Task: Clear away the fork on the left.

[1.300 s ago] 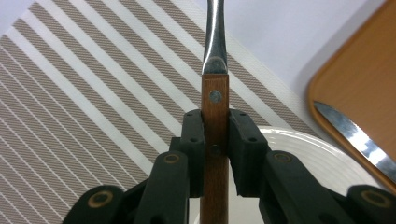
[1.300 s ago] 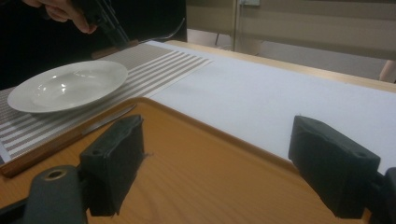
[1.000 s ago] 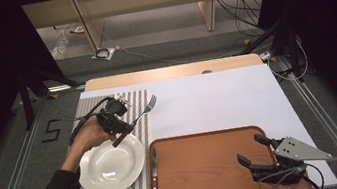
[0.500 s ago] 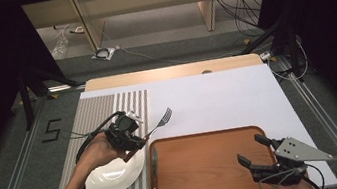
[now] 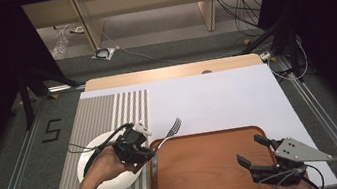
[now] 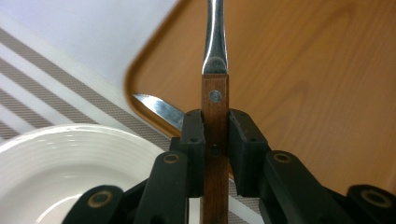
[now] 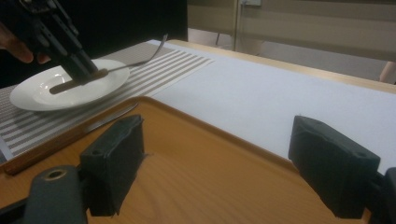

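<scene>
High view: a floor marking reading "5" (image 5: 51, 130) sits left of the table. The left gripper (image 5: 146, 153), black plastic, clamps the wooden handle of a steel fork (image 5: 169, 132), tines raised over the white table cover (image 5: 217, 97) just beyond the tray's far left corner. A round white plate (image 5: 97, 181) rests on a grey-and-white striped placemat (image 5: 103, 112). A rounded-corner wooden tray (image 5: 208, 169) lies beside it, and the right gripper (image 5: 253, 151) hovers over it, its 2 jaws wide with nothing between. Left gripper view: 2 jaws pinch the riveted brown handle; a serrated knife (image 6: 159, 109) lies between plate and tray. Right gripper view: matte black pads (image 7: 114, 161) stand apart above the smooth tray.
</scene>
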Demonstrator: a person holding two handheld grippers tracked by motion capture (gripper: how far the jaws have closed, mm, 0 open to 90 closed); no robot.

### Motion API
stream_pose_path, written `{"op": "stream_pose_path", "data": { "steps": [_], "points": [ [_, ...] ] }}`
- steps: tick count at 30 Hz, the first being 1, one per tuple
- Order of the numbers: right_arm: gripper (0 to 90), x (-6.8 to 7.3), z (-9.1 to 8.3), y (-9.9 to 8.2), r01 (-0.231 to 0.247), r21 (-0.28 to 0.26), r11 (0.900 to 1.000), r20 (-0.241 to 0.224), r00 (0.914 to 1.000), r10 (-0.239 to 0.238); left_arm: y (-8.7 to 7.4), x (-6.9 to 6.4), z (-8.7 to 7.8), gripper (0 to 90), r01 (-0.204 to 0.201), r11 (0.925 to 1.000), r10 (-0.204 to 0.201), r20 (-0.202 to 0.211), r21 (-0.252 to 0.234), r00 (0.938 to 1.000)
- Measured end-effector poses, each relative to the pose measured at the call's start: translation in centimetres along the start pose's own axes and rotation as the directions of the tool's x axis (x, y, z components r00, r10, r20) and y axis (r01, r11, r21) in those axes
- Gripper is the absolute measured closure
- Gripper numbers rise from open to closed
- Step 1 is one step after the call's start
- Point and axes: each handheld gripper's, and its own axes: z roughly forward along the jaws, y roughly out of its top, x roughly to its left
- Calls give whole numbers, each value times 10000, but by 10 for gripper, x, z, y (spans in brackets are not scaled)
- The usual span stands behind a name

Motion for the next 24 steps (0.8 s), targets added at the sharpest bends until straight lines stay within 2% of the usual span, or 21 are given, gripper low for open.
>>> {"op": "stream_pose_path", "data": {
  "steps": [15,24],
  "points": [
    [193,1,0,0,12,45,10000,-23,10000,-12,3,-22,14,765,-186,9994,170,545,277,9984],
    [193,1,0,0,14,45,10000,-33,10000,-14,4,-42,27,765,-475,9973,413,1054,569,9936]
  ]
}}
